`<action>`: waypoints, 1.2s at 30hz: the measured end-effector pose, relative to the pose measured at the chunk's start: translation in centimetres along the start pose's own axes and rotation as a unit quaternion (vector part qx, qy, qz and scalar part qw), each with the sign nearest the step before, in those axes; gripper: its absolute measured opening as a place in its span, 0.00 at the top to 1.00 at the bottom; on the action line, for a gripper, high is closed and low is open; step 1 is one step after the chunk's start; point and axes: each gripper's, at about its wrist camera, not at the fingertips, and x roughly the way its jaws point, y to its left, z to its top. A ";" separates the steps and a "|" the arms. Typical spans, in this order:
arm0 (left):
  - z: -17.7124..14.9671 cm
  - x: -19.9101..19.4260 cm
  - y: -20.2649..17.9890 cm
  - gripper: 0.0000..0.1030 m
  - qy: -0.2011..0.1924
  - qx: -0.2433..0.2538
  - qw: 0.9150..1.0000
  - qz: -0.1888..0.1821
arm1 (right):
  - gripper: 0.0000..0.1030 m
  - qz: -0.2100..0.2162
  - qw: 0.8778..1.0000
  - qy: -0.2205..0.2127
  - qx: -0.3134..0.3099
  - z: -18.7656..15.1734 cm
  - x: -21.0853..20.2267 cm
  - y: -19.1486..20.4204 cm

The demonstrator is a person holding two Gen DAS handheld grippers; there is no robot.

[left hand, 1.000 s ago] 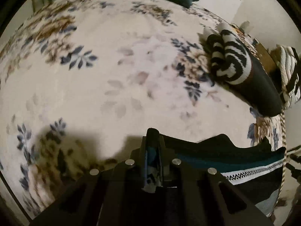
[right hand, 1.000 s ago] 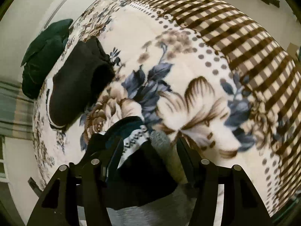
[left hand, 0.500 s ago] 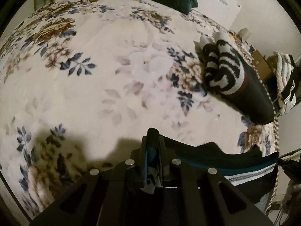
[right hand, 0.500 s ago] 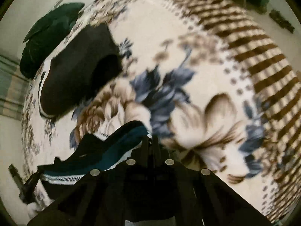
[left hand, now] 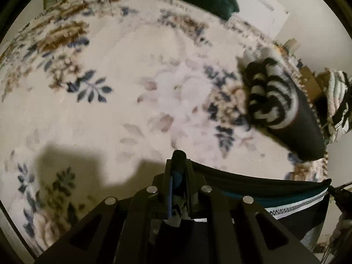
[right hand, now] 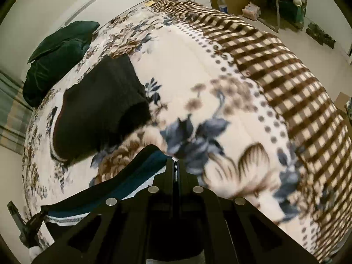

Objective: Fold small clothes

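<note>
Spread under everything is a bed covered by a cream blanket (left hand: 136,101) with blue and brown flowers, its far side turning to brown checks in the right wrist view. Between my two hands hangs the garment (left hand: 281,200), a dark piece with a teal band and a white patterned stripe, lifted clear of the blanket and stretched into a shallow sag. My left hand-held gripper (left hand: 178,160) has its jaws pressed together on one end of that cloth, with dark and teal fabric bunched between the fingers. My right hand-held gripper (right hand: 176,165) is likewise pinching the other end, its jaws nearly meeting with only a thin edge of fabric between them; the garment (right hand: 123,189) trails away to the left from there.

Farther out, a black sweater (right hand: 99,114) lies on the blanket, well apart from the held cloth, and in the left wrist view a black-and-white striped piece (left hand: 270,96) rests on top of it. A dark green pillow (right hand: 59,55) sits at the head of the bed. Beyond the checked edge stands a water bottle (right hand: 222,4) among blurred room clutter.
</note>
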 end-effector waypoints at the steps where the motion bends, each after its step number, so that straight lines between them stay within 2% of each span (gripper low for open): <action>1: 0.1 1.1 0.2 0.93 0.012 -0.001 1.000 0.005 | 0.97 -0.005 1.000 0.004 -0.004 0.3 0.7 0.3; 4: -0.2 3.5 0.8 0.92 0.045 0.002 0.999 0.011 | 0.97 -0.029 0.999 0.024 -0.020 1.1 3.5 0.9; 6: -0.2 4.2 1.1 0.91 0.066 -0.005 0.998 -0.001 | 0.97 -0.041 0.998 0.050 -0.021 1.2 5.6 0.6; 9: 0.2 2.9 1.9 0.85 0.079 -0.033 0.996 -0.031 | 0.94 -0.024 0.995 0.096 -0.007 0.9 7.1 -0.3; 10: 0.1 2.4 2.2 0.74 0.083 -0.043 0.995 -0.040 | 0.92 -0.013 0.994 0.107 0.004 0.6 6.9 -0.7; 11: -0.1 1.5 2.5 0.57 0.082 -0.055 0.994 -0.051 | 0.84 -0.007 0.994 0.113 0.009 0.3 6.4 -1.1; 12: -0.5 0.3 2.9 0.47 0.074 -0.066 0.993 -0.067 | 0.62 0.001 0.994 0.109 0.009 -0.3 5.0 -1.5; 13: -0.9 -0.6 3.1 0.32 0.066 -0.071 0.993 -0.072 | 0.53 0.003 0.995 0.102 0.009 -0.9 3.9 -1.8; 14: -1.5 -1.8 3.3 0.31 0.059 -0.076 0.993 -0.073 | 0.48 0.004 0.995 0.096 0.011 -1.7 2.6 -2.2; 15: -2.4 -3.0 3.8 0.31 0.055 -0.084 0.992 -0.078 | 0.48 0.010 0.995 0.094 0.015 -2.4 1.6 -2.8; 17: -4.6 -4.9 4.5 0.31 0.053 -0.102 0.990 -0.085 | 0.47 0.025 0.994 0.098 0.032 -4.3 -0.4 -4.4; 20: -7.2 -6.4 5.1 0.31 0.058 -0.107 0.990 -0.073 | 0.47 0.045 0.990 0.111 0.077 -7.9 -2.4 -7.2; 25: -12.3 -6.4 4.8 0.31 0.083 -0.116 0.988 -0.051 | 0.48 0.082 0.969 0.168 0.159 -13.3 -1.0 -10.9; 26: -13.1 -6.2 4.6 0.31 0.088 -0.121 0.987 -0.050 | 0.61 0.094 0.963 0.182 0.175 -14.3 -0.2 -11.3; 27: -14.0 -6.0 4.5 0.31 0.093 -0.127 0.986 -0.048 | 0.91 0.106 0.959 0.187 0.186 -15.2 0.3 -11.5; 29: -14.9 -5.7 3.9 0.31 0.098 -0.125 0.986 -0.047 | 0.91 0.106 0.961 0.190 0.172 -16.0 0.3 -11.0; 32: -15.4 -4.9 3.0 0.31 0.101 -0.121 0.987 -0.043 | 0.92 0.062 0.977 0.155 0.130 -15.2 -1.5 -10.7; 33: -15.5 -4.7 2.9 0.31 0.102 -0.122 0.986 -0.040 | 0.92 0.050 0.978 0.150 0.134 -14.7 -1.7 -11.4; 36: -15.1 -4.5 2.6 0.31 0.099 -0.125 0.987 -0.034 | 0.92 0.050 0.974 0.171 0.137 -14.4 -0.7 -12.2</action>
